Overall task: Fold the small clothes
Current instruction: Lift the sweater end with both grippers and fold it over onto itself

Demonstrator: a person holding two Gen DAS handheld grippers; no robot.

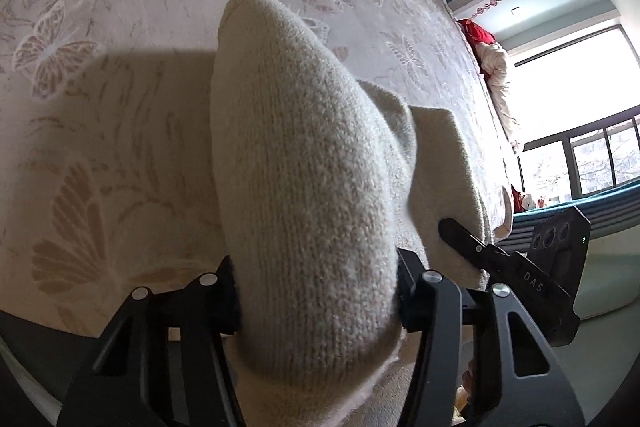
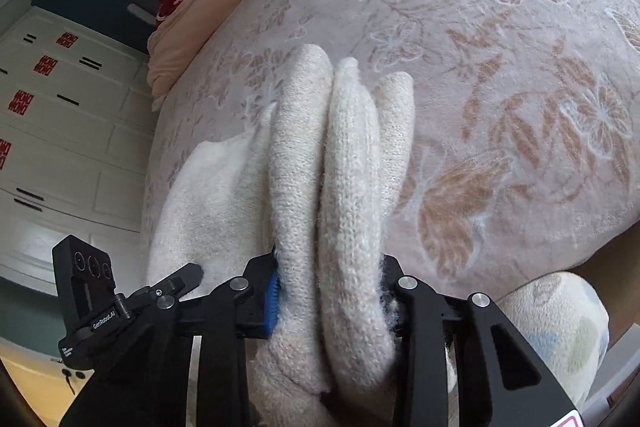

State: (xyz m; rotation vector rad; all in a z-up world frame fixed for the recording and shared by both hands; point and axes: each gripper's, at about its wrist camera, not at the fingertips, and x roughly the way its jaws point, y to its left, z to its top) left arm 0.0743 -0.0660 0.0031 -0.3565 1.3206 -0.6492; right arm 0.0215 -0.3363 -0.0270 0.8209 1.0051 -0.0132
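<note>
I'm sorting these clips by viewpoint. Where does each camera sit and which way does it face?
Left wrist: on the left gripper, angled down at the bedspread; its fingers clamp the cream knit garment.
Right wrist: on the right gripper, angled down; its fingers clamp bunched folds of it.
Shared: garment, bedspread, each other's gripper.

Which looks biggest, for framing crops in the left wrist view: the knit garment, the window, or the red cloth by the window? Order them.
1. knit garment, though it is clamped right at the lens, so nearness inflates it.
2. window, far off.
3. red cloth, a small patch.
</note>
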